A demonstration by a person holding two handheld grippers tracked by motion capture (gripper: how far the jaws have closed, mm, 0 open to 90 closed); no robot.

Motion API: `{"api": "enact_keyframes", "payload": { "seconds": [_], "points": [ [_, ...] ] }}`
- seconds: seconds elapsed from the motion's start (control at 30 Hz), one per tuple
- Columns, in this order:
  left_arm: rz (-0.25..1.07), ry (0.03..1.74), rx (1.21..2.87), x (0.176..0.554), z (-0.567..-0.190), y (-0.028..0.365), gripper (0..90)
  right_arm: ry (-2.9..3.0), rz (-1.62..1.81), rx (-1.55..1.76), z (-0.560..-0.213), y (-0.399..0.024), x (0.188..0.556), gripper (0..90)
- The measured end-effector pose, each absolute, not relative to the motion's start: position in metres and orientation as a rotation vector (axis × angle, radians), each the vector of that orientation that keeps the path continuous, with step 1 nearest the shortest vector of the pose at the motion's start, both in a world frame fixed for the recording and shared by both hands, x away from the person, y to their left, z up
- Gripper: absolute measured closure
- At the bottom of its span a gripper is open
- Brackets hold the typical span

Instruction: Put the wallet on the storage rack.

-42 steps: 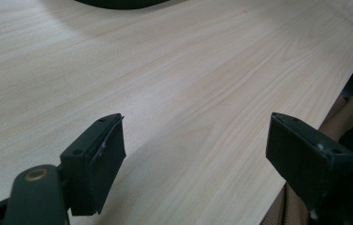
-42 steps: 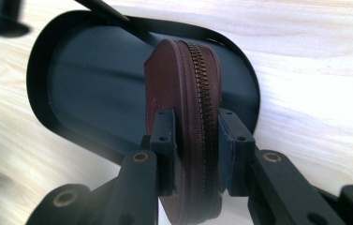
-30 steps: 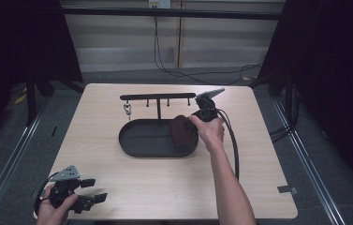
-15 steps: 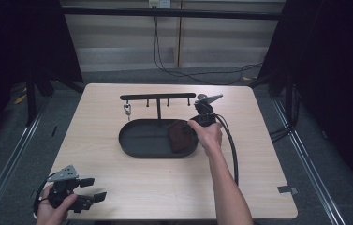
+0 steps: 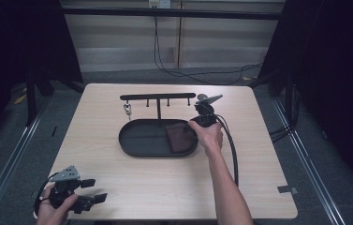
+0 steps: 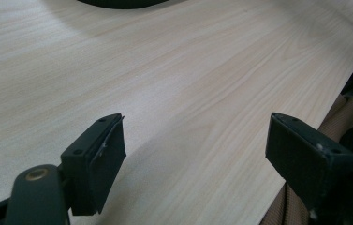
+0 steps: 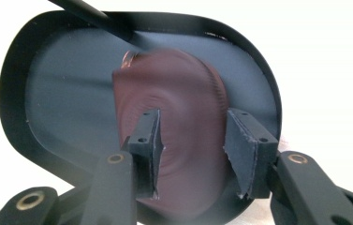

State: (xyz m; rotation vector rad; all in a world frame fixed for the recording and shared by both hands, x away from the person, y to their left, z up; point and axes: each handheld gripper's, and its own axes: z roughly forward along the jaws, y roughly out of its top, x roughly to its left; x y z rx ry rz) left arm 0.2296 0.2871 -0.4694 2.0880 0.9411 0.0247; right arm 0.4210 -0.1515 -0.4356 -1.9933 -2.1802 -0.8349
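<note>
I am holding the right gripper [image 5: 197,123] over the right end of the black oval tray [image 5: 136,147], mid-bench. Its jaws have just been opening and are standing narrowly apart; the brown wallet [image 7: 174,117] is lying between them, and the pads look clear of it. The wallet [image 5: 180,137] is resting flat inside the tray's right end, below the black hook rack [image 5: 158,97] with 1 small metal piece hanging at its left.

Handling, as I am judging it: the wallet is looking soft, light and a little floppy, with a smooth leather-like face that may be slipping under the pads. I am reckoning the near edge or the folded spine is the place to pinch, not the flat middle.

Left gripper [image 5: 78,199] is idling at the near-left bench [image 6: 174,70] corner, jaws wide, nothing between them.

I am reading no brand, label or writing anywhere.
</note>
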Motion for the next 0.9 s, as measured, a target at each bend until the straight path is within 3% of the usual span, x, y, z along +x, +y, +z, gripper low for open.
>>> {"api": "enact_keyframes", "payload": {
  "seconds": [0.9],
  "points": [
    [0.059, 0.976, 2.076, 0.232, -0.470, 0.287, 19.8, -2.327, -1.114, -1.879, -0.409, -0.182, 0.377, 26.1]
  ]
}}
